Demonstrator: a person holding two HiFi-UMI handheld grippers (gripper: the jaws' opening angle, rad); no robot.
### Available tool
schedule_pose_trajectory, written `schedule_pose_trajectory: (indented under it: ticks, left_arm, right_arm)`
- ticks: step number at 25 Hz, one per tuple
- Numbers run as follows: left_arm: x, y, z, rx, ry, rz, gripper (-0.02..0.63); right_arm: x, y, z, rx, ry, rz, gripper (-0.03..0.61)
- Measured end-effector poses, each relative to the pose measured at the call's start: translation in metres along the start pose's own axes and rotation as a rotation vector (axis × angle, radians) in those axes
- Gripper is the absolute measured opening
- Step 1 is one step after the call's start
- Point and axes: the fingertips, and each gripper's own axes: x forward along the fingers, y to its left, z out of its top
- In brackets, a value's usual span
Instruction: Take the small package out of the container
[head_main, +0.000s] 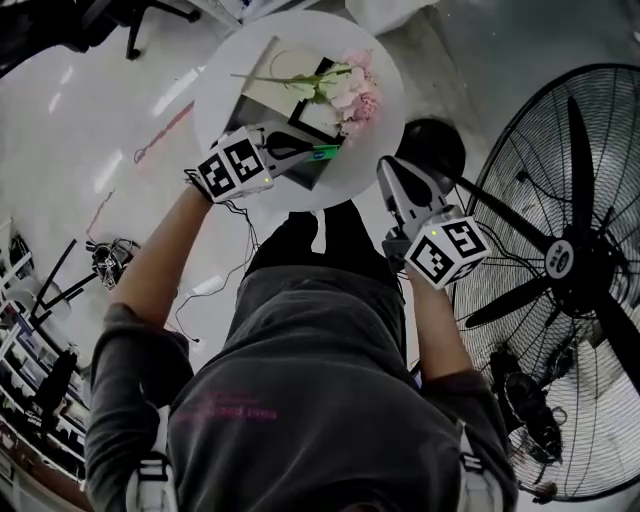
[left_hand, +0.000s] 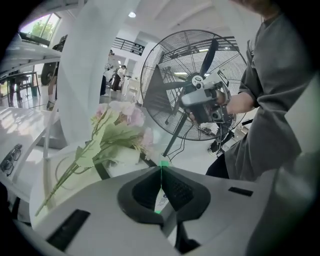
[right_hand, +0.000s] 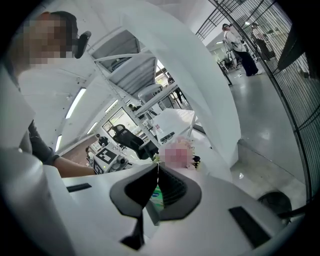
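Contact is made on the left side. The left gripper (head_main: 300, 150) has its fingers pressed flat on the small package (head_main: 322, 152), which shows edge-on between the pads in the left gripper view. The package's long axis runs along the fingers, and its green end pokes out past the tips toward the person's right. It sits over the near right edge of the container (head_main: 262, 92), beside the flowers (head_main: 350, 90) lying across that container on the round table (head_main: 225, 90). As I judge it, the coming move turns on drawing the package up and back toward the person, away from the stems.

The left arm is stretched forward with the gripper lying roughly level, pointing rightward. The right gripper (head_main: 390, 172) is held off the table's right edge, apart from the container. Its fingers are closed, with a green-and-white packet (right_hand: 156, 195) showing between the pads.
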Motion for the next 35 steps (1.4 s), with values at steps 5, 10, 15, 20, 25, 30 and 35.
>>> schedule_pose_trajectory:
  ticks: [5,10,15,20,25,30,35]
  left_arm:
    - [-0.028,-0.01,0.02,-0.015,-0.093,0.077,0.02]
    - [-0.063,-0.024,0.035,-0.02,-0.162,0.161,0.02]
    - [-0.099,-0.033,0.047,-0.048,-0.243,0.267,0.02]
    - [-0.127,-0.046,0.058,-0.071,-0.329,0.329,0.02]
    - [-0.149,-0.062,0.073,-0.076,-0.391,0.374,0.02]
    - [-0.177,-0.071,0.092,-0.048,-0.457,0.431,0.02]
    - [-0.207,-0.085,0.113,-0.023,-0.509,0.483,0.02]
  right_arm:
    - [-0.003,0.022,0.008,-0.032,-0.023,0.017,0.021]
    - [-0.009,0.045,0.014,-0.06,-0.041,0.033,0.021]
    - [-0.013,0.066,0.029,-0.104,-0.075,0.052,0.021]
    - [-0.018,0.083,0.035,-0.149,-0.098,0.057,0.021]
    - [-0.023,0.096,0.036,-0.183,-0.109,0.061,0.021]
    - [-0.029,0.109,0.047,-0.233,-0.132,0.066,0.021]
    - [-0.04,0.126,0.06,-0.283,-0.169,0.082,0.021]
